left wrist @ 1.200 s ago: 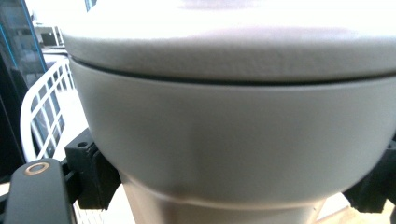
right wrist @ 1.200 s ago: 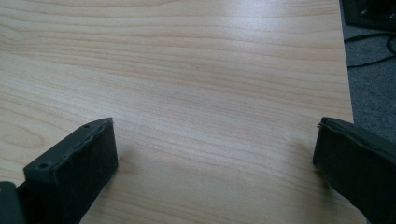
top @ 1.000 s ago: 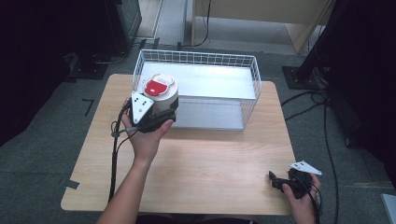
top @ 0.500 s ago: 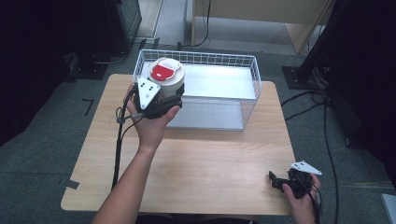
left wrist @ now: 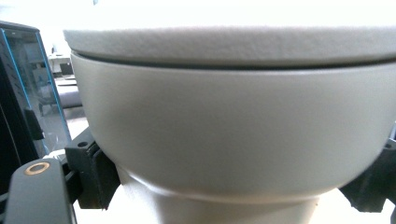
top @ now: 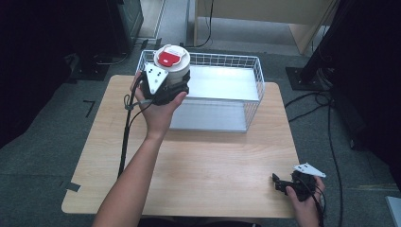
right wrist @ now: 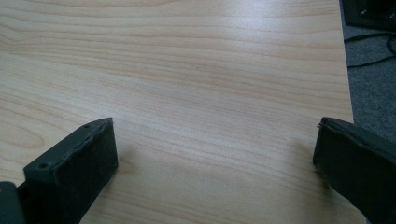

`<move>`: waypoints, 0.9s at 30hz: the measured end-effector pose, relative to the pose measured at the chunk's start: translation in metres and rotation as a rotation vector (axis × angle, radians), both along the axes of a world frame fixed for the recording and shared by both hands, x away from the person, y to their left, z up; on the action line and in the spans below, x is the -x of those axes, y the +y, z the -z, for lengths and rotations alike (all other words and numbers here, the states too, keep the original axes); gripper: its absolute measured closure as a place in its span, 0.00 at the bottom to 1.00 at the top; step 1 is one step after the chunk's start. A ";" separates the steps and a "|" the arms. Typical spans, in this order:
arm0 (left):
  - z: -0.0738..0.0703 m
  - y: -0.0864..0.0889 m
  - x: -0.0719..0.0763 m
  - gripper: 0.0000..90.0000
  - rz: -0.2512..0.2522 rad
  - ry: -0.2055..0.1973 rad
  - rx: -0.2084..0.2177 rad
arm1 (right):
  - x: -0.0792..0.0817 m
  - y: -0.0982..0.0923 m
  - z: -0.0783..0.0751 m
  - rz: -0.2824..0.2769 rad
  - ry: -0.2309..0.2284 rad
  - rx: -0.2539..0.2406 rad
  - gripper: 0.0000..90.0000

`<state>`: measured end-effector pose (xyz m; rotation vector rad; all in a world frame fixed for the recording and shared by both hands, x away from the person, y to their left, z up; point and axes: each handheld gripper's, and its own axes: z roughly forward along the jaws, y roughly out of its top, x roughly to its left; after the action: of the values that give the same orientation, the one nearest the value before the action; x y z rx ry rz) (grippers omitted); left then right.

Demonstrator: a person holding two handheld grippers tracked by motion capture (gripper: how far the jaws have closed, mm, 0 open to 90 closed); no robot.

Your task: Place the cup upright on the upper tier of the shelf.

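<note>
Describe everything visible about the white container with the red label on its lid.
The container is a round, off-white tub with a matte, plastic-looking body, a wider upper section stepping in to a narrower base, and a flat lid bearing a red label. It stands upright, lid on, held in the air over the near left corner of the wire basket. The left tool grips it, one jaw on each side below the step.

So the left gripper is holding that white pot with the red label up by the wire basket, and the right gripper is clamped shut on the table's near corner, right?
Not quite. The right gripper is not clamped shut: the right gripper view shows its jaws spread wide apart over bare table. The rest holds: in the high view, the left gripper holds the white pot by the wire basket.
</note>
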<state>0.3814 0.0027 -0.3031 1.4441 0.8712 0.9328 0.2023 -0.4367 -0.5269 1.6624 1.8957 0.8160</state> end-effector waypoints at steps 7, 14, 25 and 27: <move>0.005 -0.004 -0.020 0.13 -0.015 0.007 -0.006 | 0.000 0.000 0.000 0.002 0.002 -0.003 0.00; 0.012 -0.013 -0.037 0.13 -0.027 0.019 -0.009 | 0.000 0.000 0.000 0.000 0.000 0.000 0.00; 0.010 -0.020 -0.058 0.13 -0.042 0.029 -0.018 | 0.000 0.000 0.000 0.000 0.002 -0.003 0.00; 0.011 -0.021 -0.060 0.13 -0.044 0.032 -0.022 | 0.000 0.000 0.000 0.000 0.001 -0.003 0.00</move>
<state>0.4417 -0.0185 -0.3140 1.4675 0.9222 0.9574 0.2022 -0.4366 -0.5268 1.6655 1.8959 0.8178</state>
